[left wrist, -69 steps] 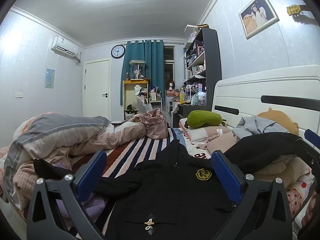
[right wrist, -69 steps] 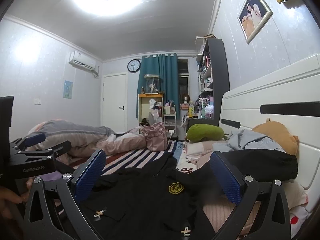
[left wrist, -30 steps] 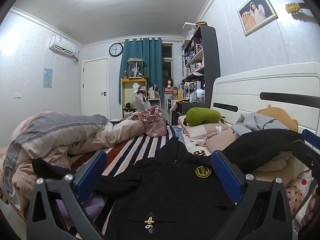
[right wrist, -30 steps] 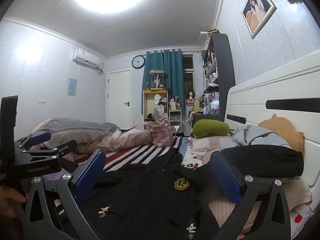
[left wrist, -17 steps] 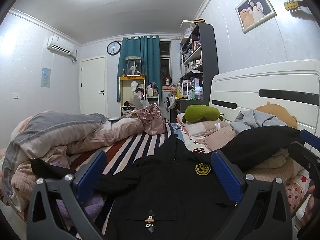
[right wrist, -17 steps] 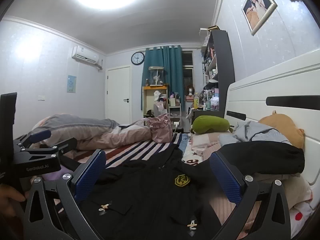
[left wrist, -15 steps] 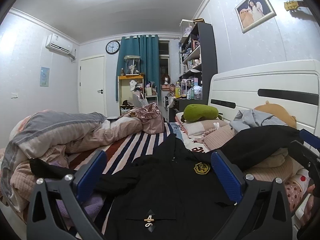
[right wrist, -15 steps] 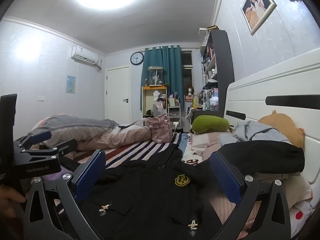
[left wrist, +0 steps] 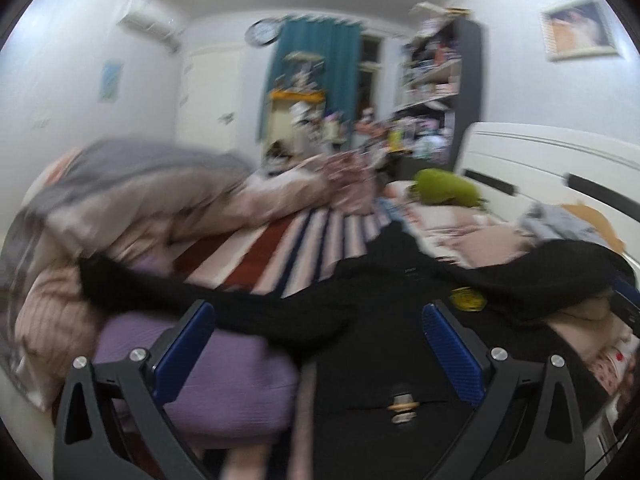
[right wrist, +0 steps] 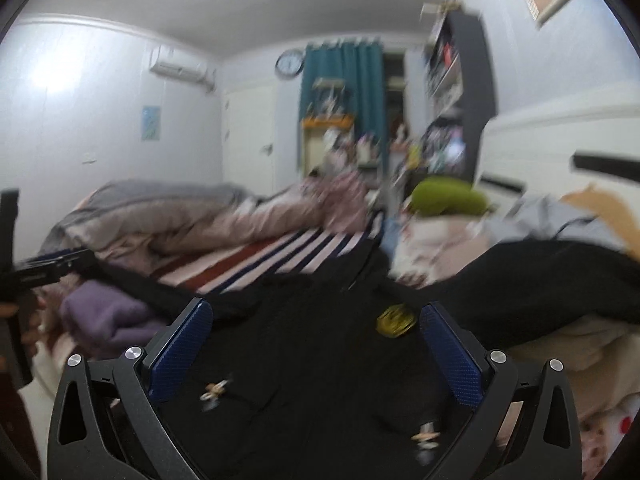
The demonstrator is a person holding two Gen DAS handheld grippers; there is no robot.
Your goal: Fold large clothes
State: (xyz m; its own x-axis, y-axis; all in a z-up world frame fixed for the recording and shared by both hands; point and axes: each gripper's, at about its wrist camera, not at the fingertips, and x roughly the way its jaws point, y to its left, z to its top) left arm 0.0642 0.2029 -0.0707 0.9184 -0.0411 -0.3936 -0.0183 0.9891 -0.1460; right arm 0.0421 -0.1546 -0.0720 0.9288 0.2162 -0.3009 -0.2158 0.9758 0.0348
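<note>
On the bed (left wrist: 304, 236) in front of both tools we see a black coat (left wrist: 392, 320) spread flat over the striped sheet (right wrist: 288, 252), its front facing up. Our left tool (left wrist: 318, 334) hangs just above the coat with its blue-padded fingers (left wrist: 182, 346) wide apart and nothing between them; a toggle button (left wrist: 402, 404) lies below the gap, closer to us. Ahead and to the right of this tool sits the yellow badge (left wrist: 467, 299) on the coat's chest. One black sleeve (left wrist: 168, 292) runs out to the left, ahead of the left finger, and lies over a purple cushion (left wrist: 208, 372) and a pink quilt (left wrist: 132, 204). The other sleeve (right wrist: 532, 284) stretches to the right, draped over the pillows (right wrist: 576, 344) by the white headboard (right wrist: 560, 148).

Our right tool (right wrist: 316, 338) is likewise spread wide and empty, low over the coat's front. Two toggles (right wrist: 214, 390) show beneath it, and the badge (right wrist: 395, 319) is just ahead of its right finger. At the far left of this view the left tool (right wrist: 44, 268) appears. A green plush toy (right wrist: 448, 198) rests on the pillows farther ahead. Both views are blurred.
</note>
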